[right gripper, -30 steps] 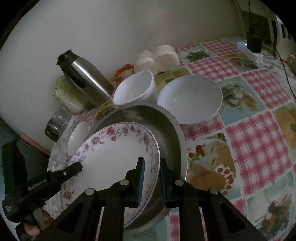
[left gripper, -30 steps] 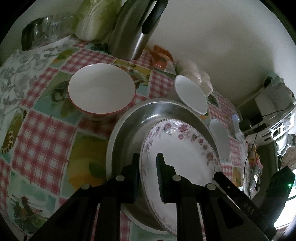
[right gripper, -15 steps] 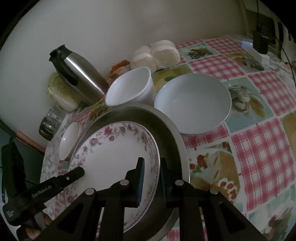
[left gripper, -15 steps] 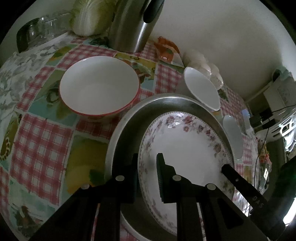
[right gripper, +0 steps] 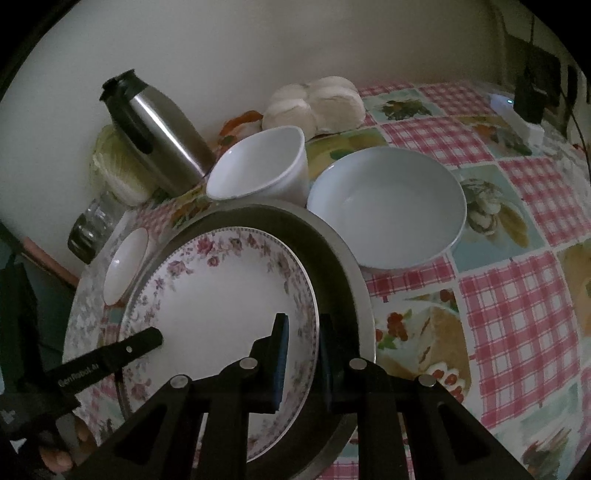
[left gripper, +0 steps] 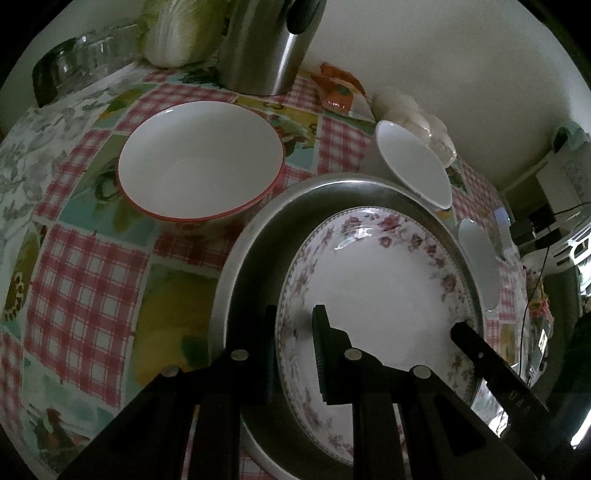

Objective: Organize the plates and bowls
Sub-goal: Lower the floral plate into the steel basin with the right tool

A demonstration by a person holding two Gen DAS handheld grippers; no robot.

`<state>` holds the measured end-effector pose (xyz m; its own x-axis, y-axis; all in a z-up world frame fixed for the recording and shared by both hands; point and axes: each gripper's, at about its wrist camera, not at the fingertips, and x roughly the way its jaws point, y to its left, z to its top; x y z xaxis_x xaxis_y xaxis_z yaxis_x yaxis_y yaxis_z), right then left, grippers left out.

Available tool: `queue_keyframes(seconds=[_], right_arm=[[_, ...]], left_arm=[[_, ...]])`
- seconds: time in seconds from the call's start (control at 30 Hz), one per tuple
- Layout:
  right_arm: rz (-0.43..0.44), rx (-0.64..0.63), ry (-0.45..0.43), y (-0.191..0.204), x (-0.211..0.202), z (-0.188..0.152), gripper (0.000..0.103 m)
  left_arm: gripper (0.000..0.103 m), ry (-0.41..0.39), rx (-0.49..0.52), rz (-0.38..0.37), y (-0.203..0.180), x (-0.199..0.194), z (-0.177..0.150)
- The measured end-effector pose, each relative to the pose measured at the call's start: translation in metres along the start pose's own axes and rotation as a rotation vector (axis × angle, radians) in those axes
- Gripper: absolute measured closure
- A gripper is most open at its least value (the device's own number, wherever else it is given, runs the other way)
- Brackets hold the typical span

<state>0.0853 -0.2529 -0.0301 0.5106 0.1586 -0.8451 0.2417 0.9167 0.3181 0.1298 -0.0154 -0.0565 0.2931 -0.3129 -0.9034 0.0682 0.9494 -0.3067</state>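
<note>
Nearest the cameras, the left gripper (left gripper: 293, 350) is clamped on one edge of the floral plate (left gripper: 376, 273), one finger over the rim and one under it. The right gripper (right gripper: 301, 360) is clamped the same way on the opposite edge. The plate sits inside the wide steel pan (left gripper: 255, 236) on the checked bench (left gripper: 85, 280); whether it rests on the pan's bottom or hangs just above it cannot be told. Just beyond the pan stand a red-rimmed bowl (left gripper: 201, 162), a deep white bowl (right gripper: 258, 166) against the pan's far rim, a wide pale bowl (right gripper: 388, 210) and a small white dish (right gripper: 125, 266). Farther back, by the wall, are a steel jug (right gripper: 159, 133), a cabbage (left gripper: 177, 33), glass jars (left gripper: 74, 66) and steamed buns (right gripper: 317, 103).
</note>
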Motion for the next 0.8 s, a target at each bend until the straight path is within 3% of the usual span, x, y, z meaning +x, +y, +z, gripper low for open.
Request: queue_keyframes(seconds=[0.6, 0.8], right_arm=[[0.024, -0.003, 0.004, -0.001, -0.004, -0.002, 0.083], [0.033, 0.006, -0.026, -0.004, -0.015, 0.000, 0.084]], left_arm=[[0.083, -0.003, 0.003, 0.037, -0.002, -0.003, 0.000], [0.067, -0.038, 0.030, 0.036, -0.010, -0.017, 0.000]])
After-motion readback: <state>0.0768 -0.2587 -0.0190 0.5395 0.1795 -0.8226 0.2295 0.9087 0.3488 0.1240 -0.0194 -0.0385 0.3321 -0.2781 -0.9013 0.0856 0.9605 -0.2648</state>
